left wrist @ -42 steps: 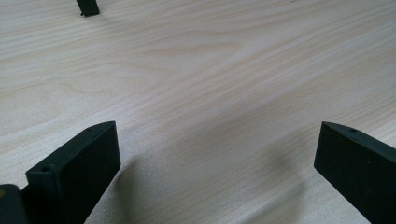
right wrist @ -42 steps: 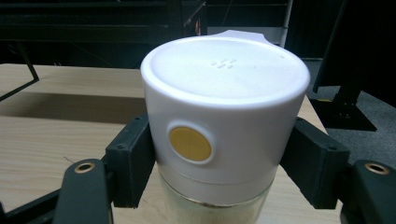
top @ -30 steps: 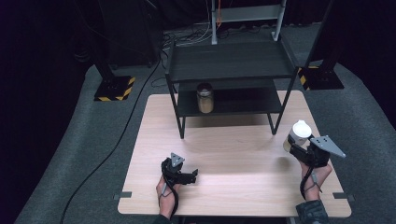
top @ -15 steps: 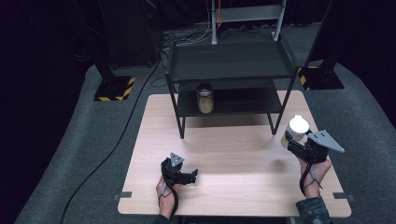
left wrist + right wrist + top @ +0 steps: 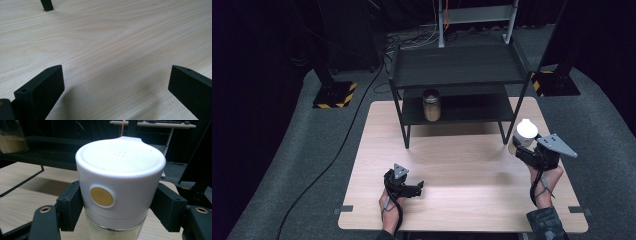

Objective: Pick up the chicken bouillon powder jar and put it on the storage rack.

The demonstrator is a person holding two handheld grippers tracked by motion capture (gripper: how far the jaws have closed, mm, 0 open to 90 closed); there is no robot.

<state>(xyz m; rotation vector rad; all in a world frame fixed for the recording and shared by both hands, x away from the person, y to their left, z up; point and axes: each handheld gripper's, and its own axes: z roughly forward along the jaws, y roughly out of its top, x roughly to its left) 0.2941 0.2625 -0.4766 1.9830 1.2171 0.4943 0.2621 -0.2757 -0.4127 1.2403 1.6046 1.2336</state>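
Note:
A glass jar with a white lid [image 5: 525, 131] [image 5: 120, 185] is held off the table at the right, beside the shelf's front right leg. My right gripper [image 5: 528, 148] [image 5: 120, 210] is shut on it, its jaws pressing both sides just below the lid. A yellow button marks the lid's side. My left gripper [image 5: 414, 189] [image 5: 115, 92] rests low over the table's near left part, open, with only bare wood between its jaws. A second jar [image 5: 431, 104] [image 5: 12, 136] with brown contents stands on the lower board of the black shelf [image 5: 457, 67].
The black two-level shelf stands at the table's far half on thin legs [image 5: 47, 5]. The wooden table [image 5: 462, 170] lies open between the grippers. Grey carpet surrounds it, with a black cable [image 5: 342, 145] at the left and stand bases [image 5: 333, 95] behind.
My right gripper has risen and drifted slightly toward the shelf with the white-lidded jar in it. The left gripper has stayed put.

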